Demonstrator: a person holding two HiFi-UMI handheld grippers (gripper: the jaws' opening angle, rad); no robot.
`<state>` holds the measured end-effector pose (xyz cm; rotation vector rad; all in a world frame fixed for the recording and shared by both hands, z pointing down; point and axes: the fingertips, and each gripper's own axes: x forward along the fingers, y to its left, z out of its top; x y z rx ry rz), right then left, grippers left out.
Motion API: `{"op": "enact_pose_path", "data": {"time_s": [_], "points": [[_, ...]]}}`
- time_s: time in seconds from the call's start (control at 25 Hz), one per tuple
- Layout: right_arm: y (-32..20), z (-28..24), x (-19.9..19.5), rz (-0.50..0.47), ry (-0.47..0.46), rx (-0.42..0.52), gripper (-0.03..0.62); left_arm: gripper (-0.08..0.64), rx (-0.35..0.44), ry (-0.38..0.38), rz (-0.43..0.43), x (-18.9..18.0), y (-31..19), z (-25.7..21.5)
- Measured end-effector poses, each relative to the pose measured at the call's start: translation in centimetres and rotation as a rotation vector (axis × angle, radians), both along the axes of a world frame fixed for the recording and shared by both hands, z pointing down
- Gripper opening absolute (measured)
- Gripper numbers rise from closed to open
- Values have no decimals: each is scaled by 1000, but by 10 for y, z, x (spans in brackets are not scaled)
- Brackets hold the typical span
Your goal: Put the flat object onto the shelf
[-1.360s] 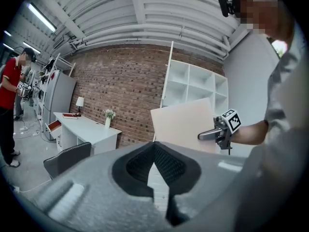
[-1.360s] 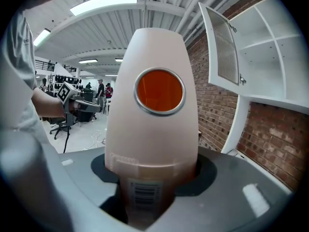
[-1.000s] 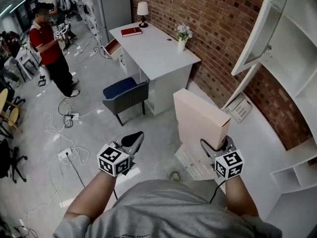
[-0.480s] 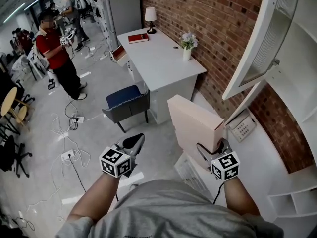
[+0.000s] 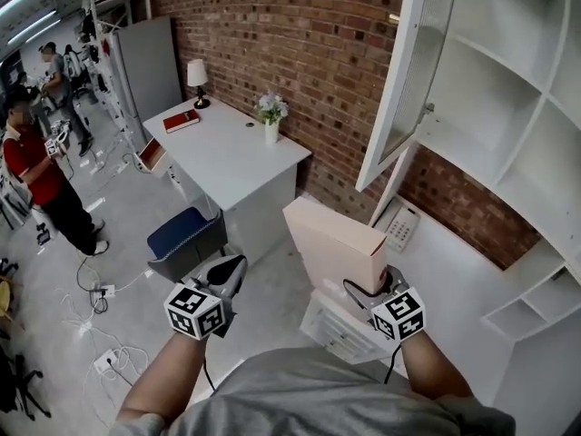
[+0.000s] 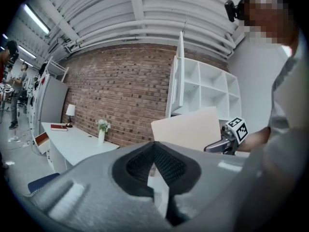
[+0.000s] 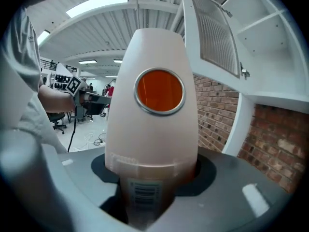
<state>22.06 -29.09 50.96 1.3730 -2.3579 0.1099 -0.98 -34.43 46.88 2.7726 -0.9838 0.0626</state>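
Carry stage: flat pale box [image 5: 334, 243], probably cardboard, clamped in right hand-held gripper [image 5: 368, 291]; left hand-held gripper [image 5: 231, 263] closed, empty; next move likely a lift into the white shelf [image 5: 495, 98].

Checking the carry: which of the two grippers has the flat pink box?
The right gripper: its jaws clamp the pink box at its narrow edge. The left gripper is shut and empty.
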Motion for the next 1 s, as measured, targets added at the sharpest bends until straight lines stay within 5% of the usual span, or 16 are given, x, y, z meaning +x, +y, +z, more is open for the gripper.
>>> {"op": "enact_pose_path", "data": {"time_s": [0.56, 1.0], "points": [[100, -73, 88, 421, 84, 130, 275, -2, 150, 52, 289, 65, -12, -106], [123, -231, 150, 591, 262, 311, 275, -2, 282, 75, 347, 106, -23, -220]]}}
